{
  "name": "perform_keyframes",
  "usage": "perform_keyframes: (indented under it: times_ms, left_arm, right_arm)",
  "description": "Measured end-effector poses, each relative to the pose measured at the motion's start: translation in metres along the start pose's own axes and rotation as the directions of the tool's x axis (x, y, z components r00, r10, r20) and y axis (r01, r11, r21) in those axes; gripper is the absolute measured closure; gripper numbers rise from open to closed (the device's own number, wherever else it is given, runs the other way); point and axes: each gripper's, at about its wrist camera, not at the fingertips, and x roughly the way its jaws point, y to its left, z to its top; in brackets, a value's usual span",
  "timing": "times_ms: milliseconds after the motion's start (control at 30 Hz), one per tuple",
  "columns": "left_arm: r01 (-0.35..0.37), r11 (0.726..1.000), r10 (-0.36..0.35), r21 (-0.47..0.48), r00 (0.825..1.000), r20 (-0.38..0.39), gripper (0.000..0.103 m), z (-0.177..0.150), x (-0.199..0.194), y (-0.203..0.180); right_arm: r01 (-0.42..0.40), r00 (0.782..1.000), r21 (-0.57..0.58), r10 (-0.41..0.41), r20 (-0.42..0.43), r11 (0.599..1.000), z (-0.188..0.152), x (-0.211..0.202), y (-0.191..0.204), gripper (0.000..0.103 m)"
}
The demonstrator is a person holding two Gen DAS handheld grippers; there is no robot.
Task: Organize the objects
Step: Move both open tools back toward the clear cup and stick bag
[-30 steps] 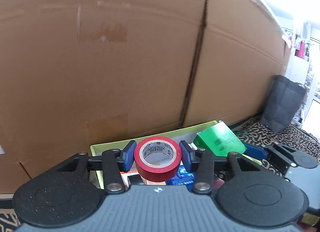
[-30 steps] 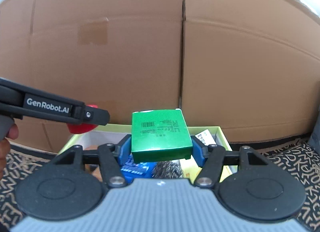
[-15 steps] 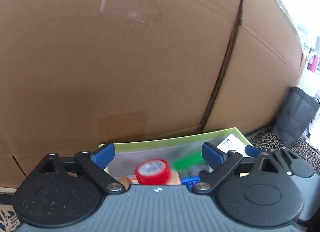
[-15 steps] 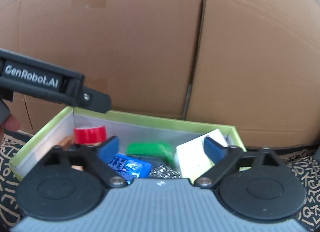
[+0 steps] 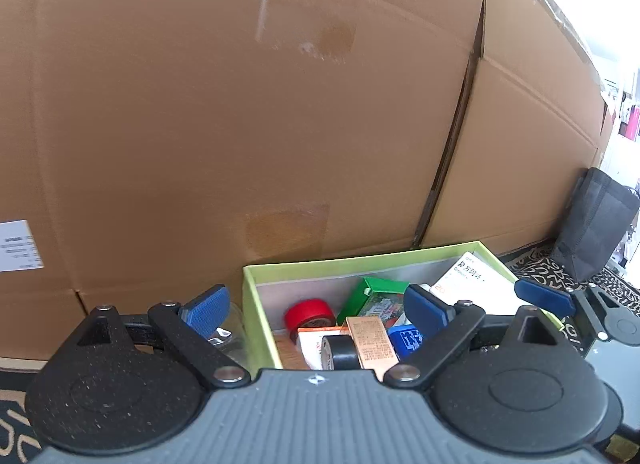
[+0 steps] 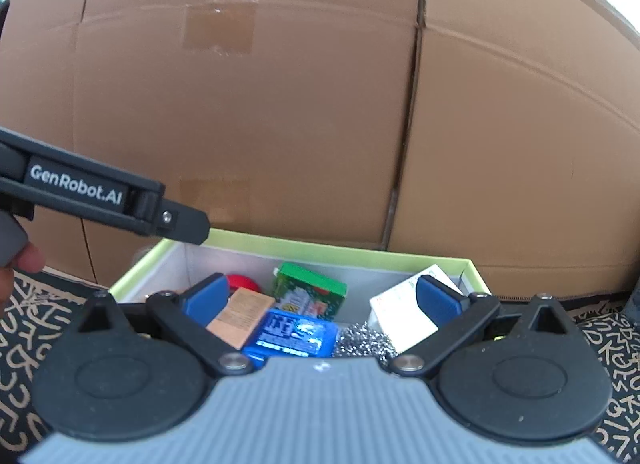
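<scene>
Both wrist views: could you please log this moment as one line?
left hand-held gripper: open, empty | right hand-held gripper: opening, empty | red tape, green box: in tray

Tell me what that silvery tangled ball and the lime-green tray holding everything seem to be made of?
The silvery tangled ball looks like steel wool or wire mesh: its curled strands glint sharply, as on a metal scourer. The lime-green open box seems to be cardboard with a matte coloured outside and a pale grey paper lining; its thin, flat, straight-cut walls suggest a shoebox-type lid or tray, though stiff plastic cannot be ruled out.
</scene>
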Motion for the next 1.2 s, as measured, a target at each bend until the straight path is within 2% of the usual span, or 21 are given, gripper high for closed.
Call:
perform_keyframes:
  times_ms: [233,300,400,467,600,700,833,967,1133,1200]
  left_arm:
    - [-0.032,0.999,0.032,0.019,0.999,0.019,0.006,-0.006,-0.024,0.008]
    - [-0.059,0.998,0.058,0.029,0.998,0.032,0.006,-0.009,-0.036,0.017]
    - [-0.103,0.994,0.102,0.02,0.994,0.035,0.006,-0.017,-0.048,0.036]
    - [-0.128,0.992,0.128,0.003,0.992,0.022,0.006,-0.024,-0.054,0.051]
    - [-0.173,0.984,0.173,-0.042,0.985,-0.005,0.006,-0.041,-0.058,0.08]
    - [-0.195,0.978,0.194,-0.078,0.981,-0.015,0.006,-0.05,-0.063,0.101]
    - [-0.221,0.969,0.218,-0.107,0.975,-0.032,0.006,-0.056,-0.065,0.123]
    - [-0.196,0.972,0.191,-0.132,0.98,-0.047,0.006,-0.057,-0.057,0.13]
    - [-0.149,0.979,0.14,-0.139,0.988,-0.069,0.006,-0.055,-0.034,0.121]
    - [-0.122,0.981,0.11,-0.151,0.991,-0.082,0.006,-0.053,-0.021,0.113]
  right_arm:
    - [-0.007,1.0,0.017,0.006,0.029,1.0,0.005,-0.028,0.022,0.003]
    - [-0.024,0.999,0.035,0.022,0.034,0.999,0.003,-0.037,0.034,0.01]
    - [-0.089,0.996,0.055,0.087,0.028,0.995,-0.003,-0.047,0.059,0.035]
    - [-0.157,0.988,0.056,0.157,0.016,0.986,-0.01,-0.053,0.082,0.047]
    - [-0.263,0.964,0.001,0.263,-0.041,0.965,-0.023,-0.048,0.139,0.057]
    - [-0.304,0.95,-0.023,0.301,-0.085,0.952,-0.028,-0.033,0.169,0.059]
    - [-0.303,0.95,-0.059,0.296,-0.101,0.951,-0.033,-0.019,0.194,0.059]
    - [-0.24,0.964,-0.025,0.235,-0.121,0.971,-0.031,0.008,0.19,0.058]
    - [-0.141,0.983,-0.021,0.138,-0.12,0.99,-0.04,0.005,0.177,0.053]
    - [-0.154,0.981,-0.013,0.151,-0.121,0.988,-0.041,0.003,0.167,0.054]
